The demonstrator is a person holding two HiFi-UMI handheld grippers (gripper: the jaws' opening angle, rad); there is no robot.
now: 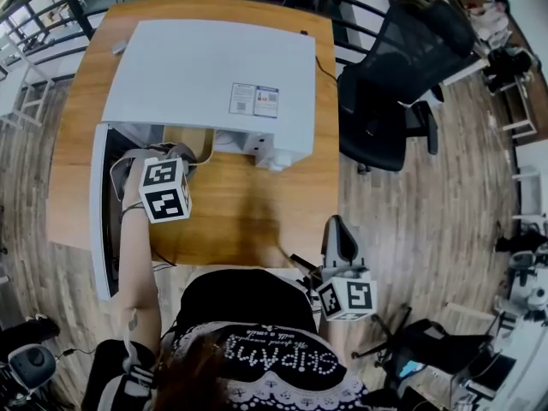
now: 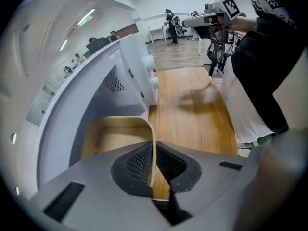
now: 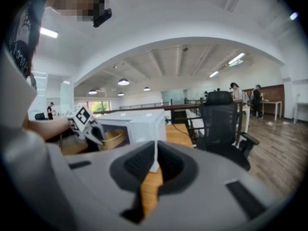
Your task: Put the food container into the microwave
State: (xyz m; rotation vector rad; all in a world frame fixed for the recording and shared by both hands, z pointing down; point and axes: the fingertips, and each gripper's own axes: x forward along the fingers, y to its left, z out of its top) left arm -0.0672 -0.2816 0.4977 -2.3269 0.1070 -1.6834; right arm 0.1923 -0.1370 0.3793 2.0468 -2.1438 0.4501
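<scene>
While it sits at the open mouth of the microwave [image 1: 214, 67], the container [image 2: 115, 138] shows as a shallow, pale beige tub with rounded corners, a thin upright wall and no lid. Nothing can be seen inside it. In the left gripper view its far end lies in the opening, below the white top and beside the front panel. In the head view a strip of its tan side shows just under the front edge of the microwave's top. How far in it reaches I cannot tell.

The left gripper [image 2: 154, 170] points steeply down at the near side of the container. Its jaws are drawn almost together, and the thin rim stands upright between the dark ribbed pads, which press on it from both sides.

The microwave stands on a wooden table [image 1: 248, 204], with its door [image 1: 98, 212] swung wide to the left side of the head view.

The right gripper [image 3: 154, 167] is held low by the person's body, at the near edge of the table and well apart from the container. Its jaws leave only a narrow slit and grip nothing; the table and the microwave's corner show through. A black chair [image 1: 394, 84] stands to the right of the table.
</scene>
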